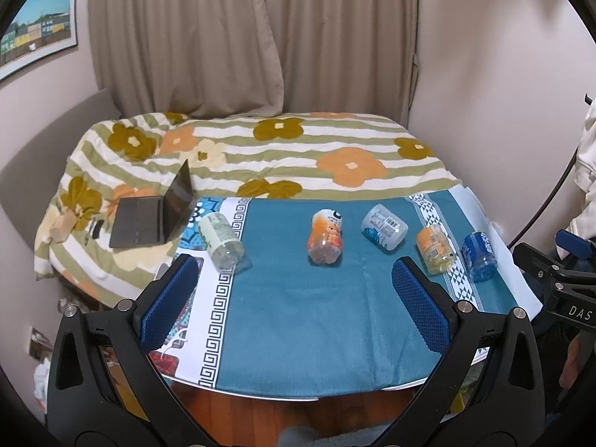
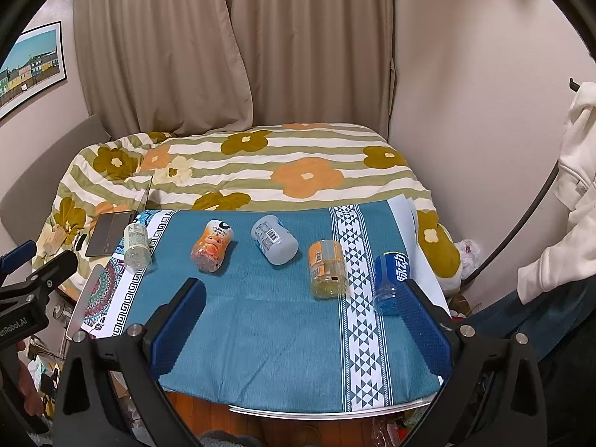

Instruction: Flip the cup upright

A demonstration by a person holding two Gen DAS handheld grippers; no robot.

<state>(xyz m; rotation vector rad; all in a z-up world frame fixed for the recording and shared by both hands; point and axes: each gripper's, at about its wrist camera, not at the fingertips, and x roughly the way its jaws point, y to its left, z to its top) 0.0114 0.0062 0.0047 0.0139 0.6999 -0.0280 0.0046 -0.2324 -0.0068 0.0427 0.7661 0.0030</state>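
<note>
Several plastic cups lie on their sides on a teal cloth (image 1: 298,316) over the table. From left: a clear green-label cup (image 1: 221,240) (image 2: 137,244), an orange cartoon cup (image 1: 325,236) (image 2: 211,246), a pale white cup (image 1: 383,226) (image 2: 274,239), an orange-label cup (image 1: 435,249) (image 2: 327,268) and a blue cup (image 1: 478,255) (image 2: 390,284). My left gripper (image 1: 294,283) is open and empty above the cloth's near part. My right gripper (image 2: 305,305) is open and empty, its right finger (image 2: 424,327) close beside the blue cup.
A flowered quilt (image 1: 260,149) covers the bed behind the table. An open laptop (image 1: 152,212) sits on it at the left. Curtains and walls stand behind. White clothing (image 2: 573,171) hangs at the right. The table's near edge (image 1: 298,396) shows wooden floor below.
</note>
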